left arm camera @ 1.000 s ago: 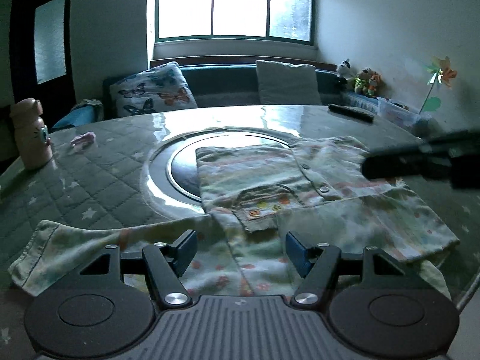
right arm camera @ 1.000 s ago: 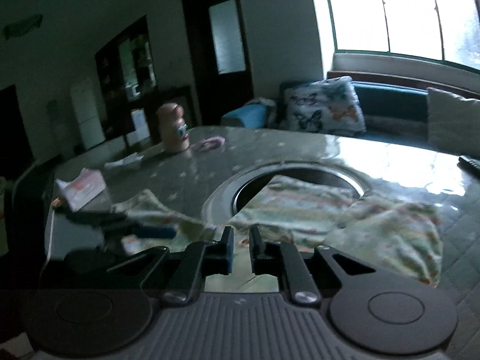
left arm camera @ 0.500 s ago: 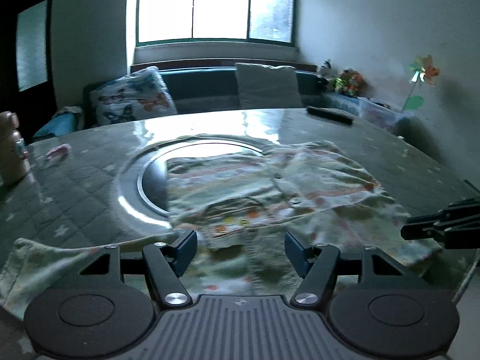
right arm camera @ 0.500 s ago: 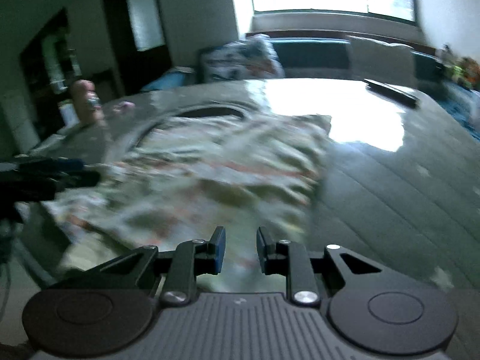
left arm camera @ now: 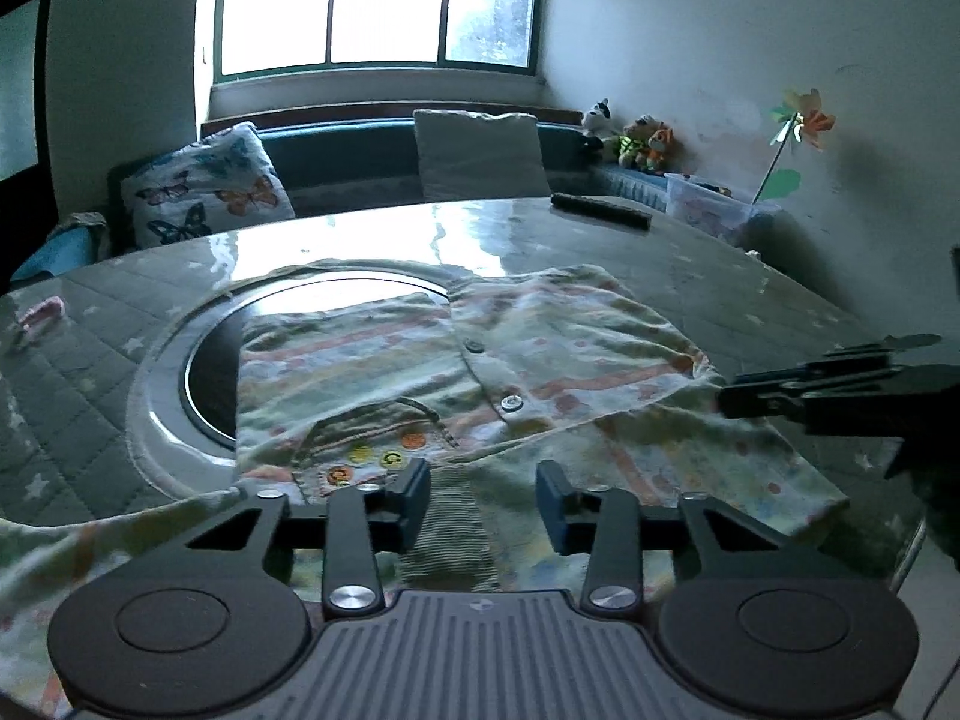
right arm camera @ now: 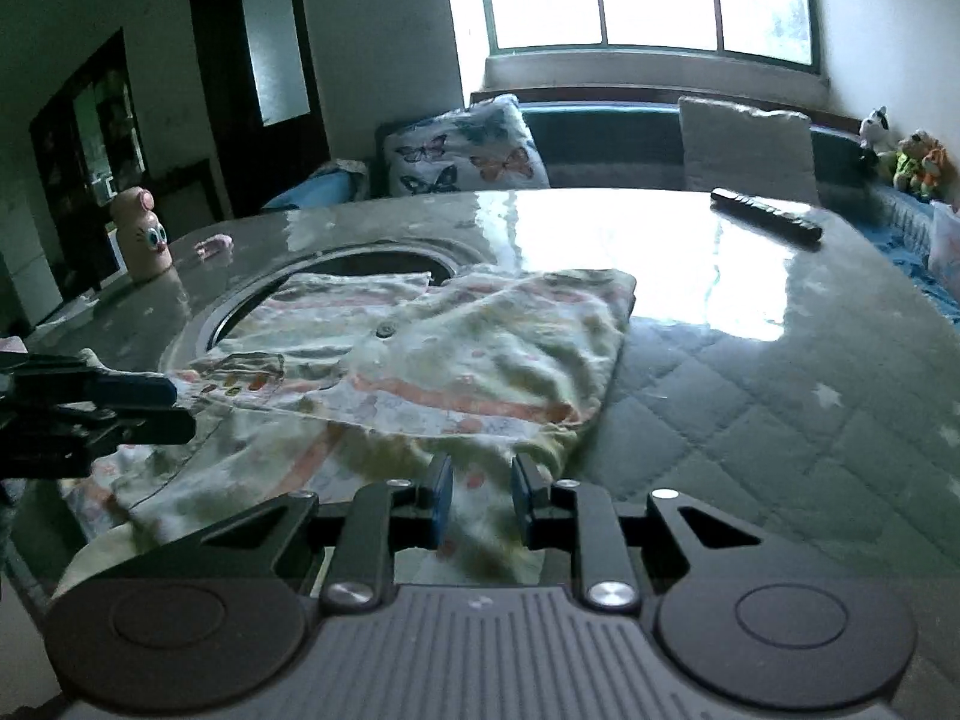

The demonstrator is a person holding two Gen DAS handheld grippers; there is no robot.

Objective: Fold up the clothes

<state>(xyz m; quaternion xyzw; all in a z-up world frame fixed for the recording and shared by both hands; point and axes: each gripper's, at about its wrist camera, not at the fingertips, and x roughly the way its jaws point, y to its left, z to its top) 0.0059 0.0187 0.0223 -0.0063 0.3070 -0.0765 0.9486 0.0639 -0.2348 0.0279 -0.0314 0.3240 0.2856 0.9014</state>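
Note:
A pale patterned child's shirt (left arm camera: 480,360) (right arm camera: 480,348) lies spread on the round quilted table (left arm camera: 750,276), partly folded, buttons and chest pocket facing up. My left gripper (left arm camera: 483,501) hovers at the shirt's near edge, and its jaws are closing with a ribbed strip of the fabric lying between them, untouched by the pads. From the right, my right gripper (left arm camera: 729,399) reaches in level at the folded sleeve. In the right wrist view, my right gripper (right arm camera: 483,498) stands narrowly open over the shirt's near right corner, and the left gripper (right arm camera: 177,405) shows at the left.
A round recessed ring (left arm camera: 168,372) in the table's middle lies partly under the shirt. A dark remote (right arm camera: 765,216) rests at the far right, a pink bottle (right arm camera: 141,234) and a small pink item (right arm camera: 213,245) at the far left. A cushioned sofa stands behind.
The left jaws have narrowed and the left gripper has shifted along the shirt's near edge. The right gripper swung round and sank to the shirt's right corner, its jaws parting slightly.

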